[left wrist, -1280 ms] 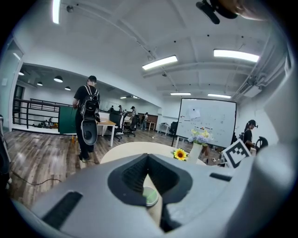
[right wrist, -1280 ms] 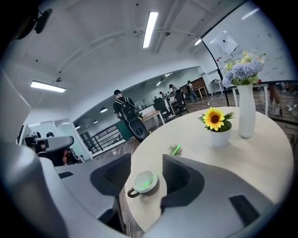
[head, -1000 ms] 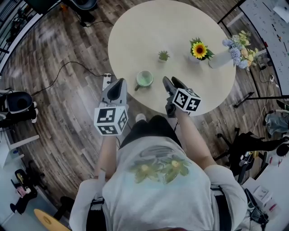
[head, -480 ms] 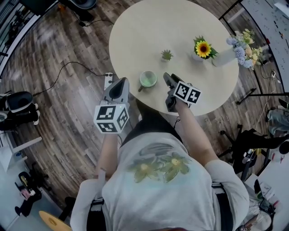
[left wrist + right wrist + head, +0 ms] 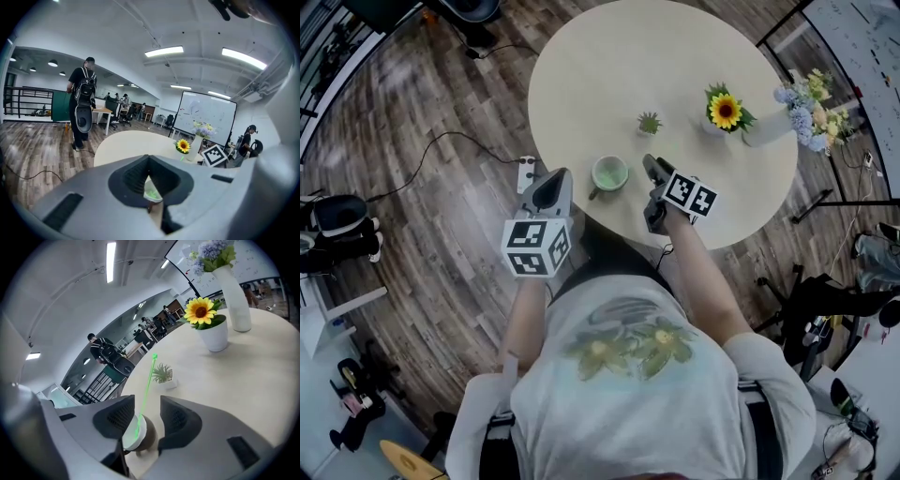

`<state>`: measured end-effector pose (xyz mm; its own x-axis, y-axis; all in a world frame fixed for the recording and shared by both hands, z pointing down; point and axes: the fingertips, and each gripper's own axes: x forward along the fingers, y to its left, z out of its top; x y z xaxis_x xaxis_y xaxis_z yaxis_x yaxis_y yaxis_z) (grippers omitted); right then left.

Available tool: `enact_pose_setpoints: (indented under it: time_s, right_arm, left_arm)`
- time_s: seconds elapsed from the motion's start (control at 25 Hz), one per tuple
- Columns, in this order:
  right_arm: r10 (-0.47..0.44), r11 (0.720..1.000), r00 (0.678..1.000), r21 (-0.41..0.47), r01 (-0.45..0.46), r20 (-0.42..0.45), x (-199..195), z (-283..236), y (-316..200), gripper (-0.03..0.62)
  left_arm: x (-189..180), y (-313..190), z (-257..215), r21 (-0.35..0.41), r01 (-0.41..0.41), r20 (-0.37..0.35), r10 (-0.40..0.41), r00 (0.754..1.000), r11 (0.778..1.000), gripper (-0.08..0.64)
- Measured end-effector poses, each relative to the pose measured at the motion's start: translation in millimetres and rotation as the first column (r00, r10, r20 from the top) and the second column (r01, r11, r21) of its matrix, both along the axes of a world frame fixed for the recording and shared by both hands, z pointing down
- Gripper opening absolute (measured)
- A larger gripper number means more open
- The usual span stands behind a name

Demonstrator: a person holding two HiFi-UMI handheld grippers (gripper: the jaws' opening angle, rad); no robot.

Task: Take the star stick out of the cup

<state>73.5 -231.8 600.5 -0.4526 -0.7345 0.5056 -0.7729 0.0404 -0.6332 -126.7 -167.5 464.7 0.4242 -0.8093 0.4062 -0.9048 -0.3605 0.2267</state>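
Note:
A pale cup [image 5: 609, 173] with a handle stands near the front edge of the round table [image 5: 609, 66]. In the right gripper view a thin green star stick [image 5: 146, 387] leans up out of the cup [image 5: 137, 437]. My right gripper [image 5: 653, 172] is just right of the cup. Its jaws are closing, with the stick between them in the right gripper view [image 5: 147, 416], and the pads do not press on it. My left gripper [image 5: 550, 191] hovers left of the cup at the table's edge. It is shut and empty, and the cup [image 5: 152, 192] shows past its tips.
A potted sunflower [image 5: 725, 110], a small succulent pot [image 5: 649, 123] and a white vase of flowers [image 5: 783, 117] stand further back on the table. A power strip [image 5: 525, 172] with a cable lies on the wooden floor. A person with a backpack [image 5: 82, 105] stands beyond the table.
The right gripper has edged a little closer to the cup. The left gripper has drifted slightly right, towards the table's edge.

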Motion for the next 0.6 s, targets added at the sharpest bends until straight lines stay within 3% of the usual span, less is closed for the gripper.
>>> enact_pose_setpoints:
  time_s: [0.6]
  right_arm:
    - [0.018, 1.000, 1.000, -0.024, -0.019, -0.005, 3, 6, -8, 0.061]
  left_arm:
    - [18, -11, 18, -0.031, -0.056, 0.039, 0.058, 0.998, 0.998, 0.003]
